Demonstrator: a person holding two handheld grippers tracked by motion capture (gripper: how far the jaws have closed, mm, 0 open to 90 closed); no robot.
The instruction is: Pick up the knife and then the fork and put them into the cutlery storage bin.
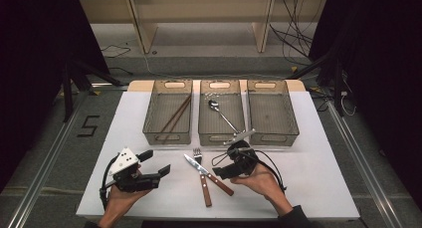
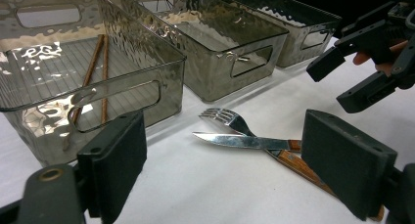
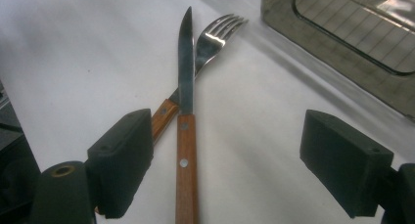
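**Both Grippers Wide Open Around a Crossed Knife and Fork**

Fingers of the right gripper point(image 3: 227, 165) are standing well apart, gripping nothing, and the knife point(image 3: 186, 131) is lying on the table between them in the right gripper view, its wooden handle running up from the bottom edge and its blade pointing away. Crossing under the knife is the fork point(image 3: 211, 38), whose tines are showing just beyond and to the right of the blade tip, while its own wooden handle is slipping behind the left finger point(image 3: 122, 155) (how close the two are, I cannot tell). Beyond the right finger, the wall of a clear bin point(image 3: 342, 38) is sitting at the far side.

Over on the other side, the left gripper point(image 2: 244, 170) is also being held with its fingers spread wide and empty. Between and just ahead of them, the knife point(image 2: 240, 141) and fork point(image 2: 225, 119) are lying crossed on the white table point(image 2: 195, 185). Ahead of the left finger point(image 2: 117, 160), the nearest bin point(image 2: 166, 67) is holding a pair of chopsticks point(image 2: 93, 67). Past the right finger, the right gripper point(image 2: 352, 72) is hanging above the table, open.

From the high view, the left gripper point(image 1: 152, 166) is sitting left of the cutlery and the right gripper point(image 1: 226, 166) just to its right; the middle bin point(image 1: 221, 133) is holding a spoon point(image 1: 221, 113).
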